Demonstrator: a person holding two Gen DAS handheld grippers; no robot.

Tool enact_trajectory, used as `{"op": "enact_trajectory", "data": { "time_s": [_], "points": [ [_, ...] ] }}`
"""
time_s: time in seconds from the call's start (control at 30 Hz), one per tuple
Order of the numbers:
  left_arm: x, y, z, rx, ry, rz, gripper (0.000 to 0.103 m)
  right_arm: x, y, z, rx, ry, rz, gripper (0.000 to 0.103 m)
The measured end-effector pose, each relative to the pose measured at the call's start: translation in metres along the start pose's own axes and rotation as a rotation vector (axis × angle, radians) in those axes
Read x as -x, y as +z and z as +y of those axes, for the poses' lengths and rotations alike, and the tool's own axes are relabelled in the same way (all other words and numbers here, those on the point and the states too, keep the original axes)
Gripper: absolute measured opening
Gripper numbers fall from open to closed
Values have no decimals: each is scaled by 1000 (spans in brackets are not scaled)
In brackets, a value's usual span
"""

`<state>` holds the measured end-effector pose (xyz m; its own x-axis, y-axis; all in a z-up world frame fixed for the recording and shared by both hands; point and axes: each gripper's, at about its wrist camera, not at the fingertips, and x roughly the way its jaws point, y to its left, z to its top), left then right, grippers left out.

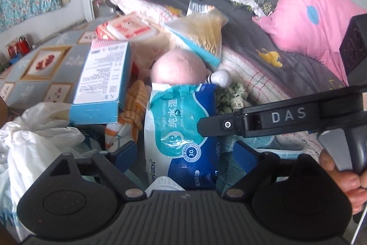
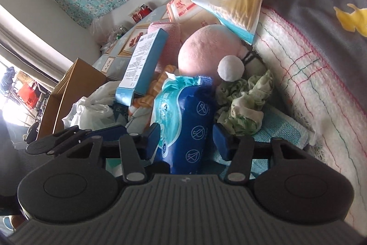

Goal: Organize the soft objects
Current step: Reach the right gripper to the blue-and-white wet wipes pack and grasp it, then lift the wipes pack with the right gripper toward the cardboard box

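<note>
A blue and white wet-wipes pack (image 1: 183, 132) lies on a pile on the bed, between the fingers of both grippers. My left gripper (image 1: 185, 153) is open, its blue pads either side of the pack. My right gripper (image 2: 185, 137) is open around the same pack (image 2: 183, 118); whether the pads touch it I cannot tell. The right gripper's black arm (image 1: 286, 117) crosses the left wrist view. Behind the pack sit a pink plush ball (image 1: 177, 66) (image 2: 206, 49), a white pom-pom (image 2: 230, 68) and crumpled green cloth (image 2: 245, 105).
A blue carton (image 1: 101, 82) leans on the pile at left, beside white plastic bags (image 1: 34, 141) and orange striped cloth (image 1: 135, 105). A cotton-swab bag (image 1: 201, 33) and red-white packs (image 1: 128, 26) lie behind. A folded grey quilt (image 1: 263, 56) and pink pillow (image 1: 309, 22) rise at right.
</note>
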<state>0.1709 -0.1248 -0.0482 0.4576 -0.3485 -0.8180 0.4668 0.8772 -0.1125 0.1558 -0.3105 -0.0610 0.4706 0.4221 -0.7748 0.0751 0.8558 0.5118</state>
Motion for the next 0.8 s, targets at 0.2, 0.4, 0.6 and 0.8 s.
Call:
{"op": "enact_trajectory", "data": {
  "time_s": [0.2, 0.4, 0.6, 0.8],
  "points": [
    [-24, 12, 13, 50, -19, 66, 92, -20, 6, -8, -37, 13, 50, 50],
    [-43, 19, 15, 55, -19, 103, 86, -35, 12, -11, -64, 34, 76, 50],
    [-51, 22, 16, 64, -26, 104, 81, -40, 15, -16, -90, 57, 76, 43],
    [-36, 23, 9, 33, -21, 49, 74, -26, 16, -5, -65, 57, 34, 41]
  ]
}}
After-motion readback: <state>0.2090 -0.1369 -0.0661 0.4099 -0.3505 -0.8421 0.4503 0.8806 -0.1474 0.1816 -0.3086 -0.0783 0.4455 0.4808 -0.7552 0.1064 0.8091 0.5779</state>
